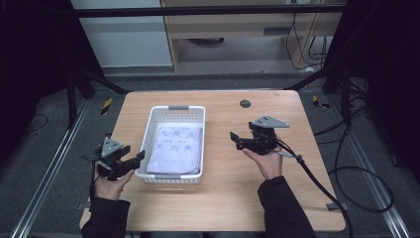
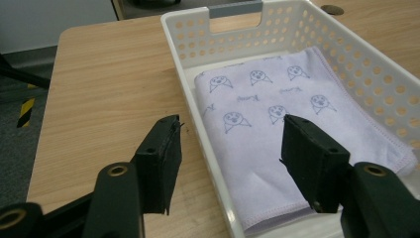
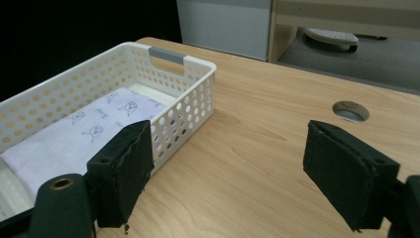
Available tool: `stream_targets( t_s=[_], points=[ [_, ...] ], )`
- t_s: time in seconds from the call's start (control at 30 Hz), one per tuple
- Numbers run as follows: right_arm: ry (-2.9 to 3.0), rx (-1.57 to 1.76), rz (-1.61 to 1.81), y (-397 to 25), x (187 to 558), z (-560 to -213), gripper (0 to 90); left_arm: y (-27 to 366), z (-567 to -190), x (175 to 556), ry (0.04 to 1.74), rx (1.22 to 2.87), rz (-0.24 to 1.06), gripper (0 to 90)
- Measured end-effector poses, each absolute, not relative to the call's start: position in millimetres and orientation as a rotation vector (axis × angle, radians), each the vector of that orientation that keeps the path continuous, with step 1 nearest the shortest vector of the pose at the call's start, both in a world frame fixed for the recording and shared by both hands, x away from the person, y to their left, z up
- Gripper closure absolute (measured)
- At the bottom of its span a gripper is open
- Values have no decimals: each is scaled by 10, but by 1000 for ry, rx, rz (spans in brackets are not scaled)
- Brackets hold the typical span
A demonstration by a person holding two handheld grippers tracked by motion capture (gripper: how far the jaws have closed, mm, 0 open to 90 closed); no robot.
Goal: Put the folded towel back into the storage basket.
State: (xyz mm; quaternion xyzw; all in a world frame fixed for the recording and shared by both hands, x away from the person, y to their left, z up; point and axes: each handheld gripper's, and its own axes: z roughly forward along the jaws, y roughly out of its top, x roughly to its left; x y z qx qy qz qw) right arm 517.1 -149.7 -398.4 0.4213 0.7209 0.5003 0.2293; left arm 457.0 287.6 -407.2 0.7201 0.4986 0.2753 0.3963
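Your left gripper (image 1: 133,159) sits in your left hand (image 1: 110,184) at the table's left edge, its two black jaws spread wide and holding nothing. They point toward the near left corner of the white perforated plastic basket (image 1: 150,125). In the left gripper view the jaws straddle the basket's side wall (image 2: 198,129): one hangs over bare wood, the other over the cloth inside. Whether they touch the wall cannot be told.

Your right gripper (image 1: 235,138) rests in your upturned right hand (image 1: 267,161), over the table to the right of the basket and clear of it. Its jaws are also wide apart and empty, aimed left toward the basket. A grey three-cornered plate (image 1: 269,121) sits on top, and a black cable (image 1: 317,183) trails off to the right edge.

There is one basket, standing on the light wooden table (image 1: 223,198) left of centre, with a grey handle insert at each short end. Inside lies one folded pale lilac cloth (image 1: 176,148) printed with small animal faces, flat on the bottom. One round dark grommet hole (image 1: 245,103) sits in the tabletop near the far edge.
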Motion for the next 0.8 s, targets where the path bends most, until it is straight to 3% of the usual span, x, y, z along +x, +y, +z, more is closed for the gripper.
stream_targets(
  t_s=[0.8],
  points=[
    [1965,1273,1305,-2546,4705,-4562,134,3164,-4393,4361,1228,1818,729,307]
  ],
)
